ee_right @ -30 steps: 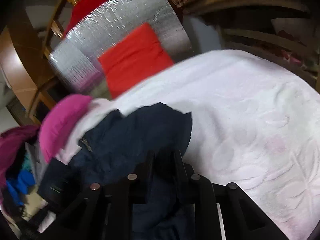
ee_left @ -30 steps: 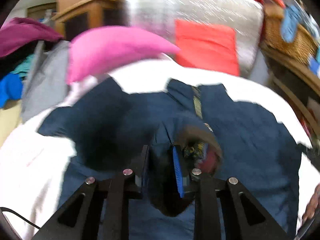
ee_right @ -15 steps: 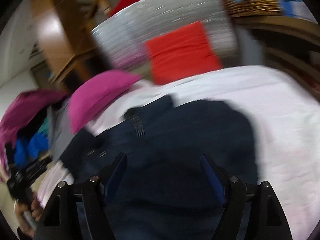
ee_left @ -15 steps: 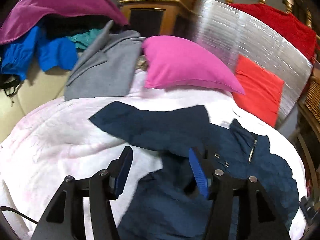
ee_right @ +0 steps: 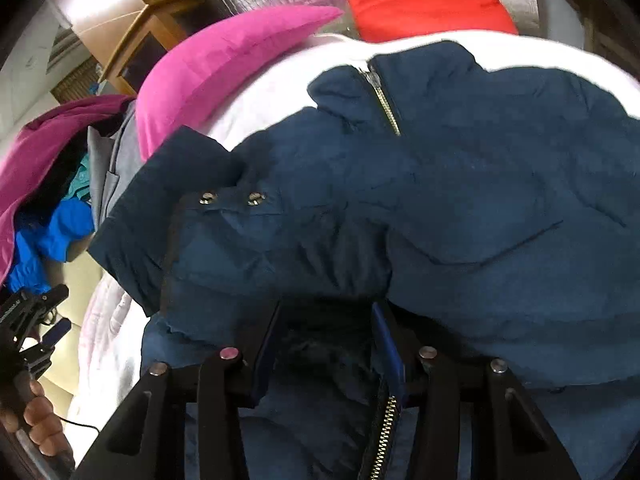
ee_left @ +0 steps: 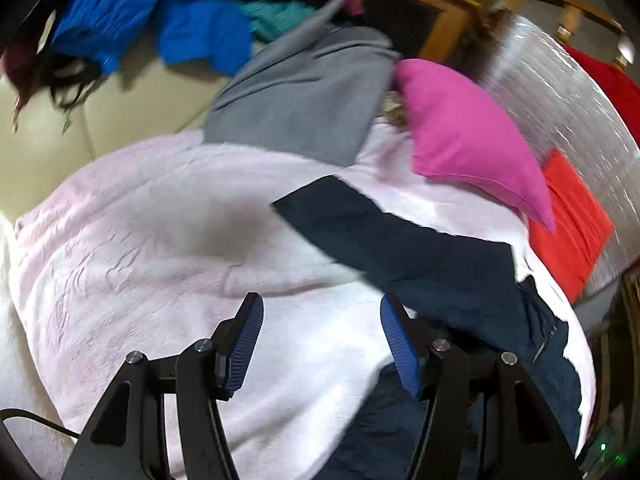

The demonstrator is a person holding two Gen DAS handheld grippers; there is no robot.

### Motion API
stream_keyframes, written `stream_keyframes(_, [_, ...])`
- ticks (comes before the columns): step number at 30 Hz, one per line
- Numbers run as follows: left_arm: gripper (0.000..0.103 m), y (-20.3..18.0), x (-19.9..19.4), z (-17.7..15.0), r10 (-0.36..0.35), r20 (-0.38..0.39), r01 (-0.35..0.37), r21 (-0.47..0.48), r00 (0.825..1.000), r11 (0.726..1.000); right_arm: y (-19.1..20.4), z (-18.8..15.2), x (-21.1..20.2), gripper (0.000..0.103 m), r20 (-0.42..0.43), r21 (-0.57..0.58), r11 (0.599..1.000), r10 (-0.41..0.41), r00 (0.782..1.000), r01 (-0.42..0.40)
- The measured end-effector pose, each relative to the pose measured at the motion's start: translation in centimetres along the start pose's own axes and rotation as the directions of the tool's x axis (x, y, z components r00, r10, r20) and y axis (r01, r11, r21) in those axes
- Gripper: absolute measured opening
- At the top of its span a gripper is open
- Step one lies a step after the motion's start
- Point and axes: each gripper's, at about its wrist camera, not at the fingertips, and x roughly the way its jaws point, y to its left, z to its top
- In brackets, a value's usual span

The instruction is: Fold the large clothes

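A navy padded jacket (ee_right: 460,184) with a gold zip lies on the pale pink blanket (ee_left: 160,264). It fills the right wrist view. In the left wrist view its sleeve (ee_left: 384,236) reaches up and left across the blanket. My left gripper (ee_left: 322,332) is open above bare blanket, just left of the jacket, with nothing between its blue pads (ee_left: 248,340). My right gripper (ee_right: 324,332) sits low over the jacket's front. Its jaws are closing with a dark fold of jacket between them, and the pads are still apart. The left gripper (ee_right: 36,320) and a person's hand (ee_right: 40,420) show at the left edge.
A pink pillow (ee_left: 468,140) and a red cushion (ee_left: 576,220) lean on a silver foil panel (ee_left: 560,92) at the back. A grey garment (ee_left: 304,100) and a heap of blue and magenta clothes (ee_left: 192,32) lie on a beige sofa (ee_left: 60,136) at the left.
The left gripper let go of the jacket, opened and swung left over the blanket. The right gripper opened wide, moved over the jacket's front, and its jaws have narrowed around a fold.
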Motion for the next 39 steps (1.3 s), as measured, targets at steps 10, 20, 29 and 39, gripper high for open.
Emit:
stream_keyframes(10, [0.062, 2.9, 1.3, 0.4, -0.032, -0.102, 0.023, -0.091, 0.994, 0.996, 7.8, -0.1, -1.1, 0.049, 0.071, -0.159, 0.981, 0.128, 0.989, -0.115])
stream_keyframes(20, [0.062, 2.5, 5.0, 0.6, -0.220, -0.240, 0.196, -0.123, 0.945, 0.973, 6.4, 0.2, 5.6, 0.048, -0.073, 0.046, 0.987, 0.157, 0.985, -0.154])
stream_keyframes(29, [0.064, 1.9, 8.5, 0.8, -0.451, -0.249, 0.373, -0.306, 0.857, 0.876, 5.4, -3.6, 1.2, 0.048, 0.052, 0.017, 0.963, 0.268, 0.962, -0.269])
stream_keyframes(39, [0.066, 0.2, 13.4, 1.5, -0.541, -0.238, 0.400, -0.454, 0.807, 0.796, 3.8, -6.5, -1.7, 0.048, 0.062, 0.006, 0.945, 0.327, 0.943, -0.328])
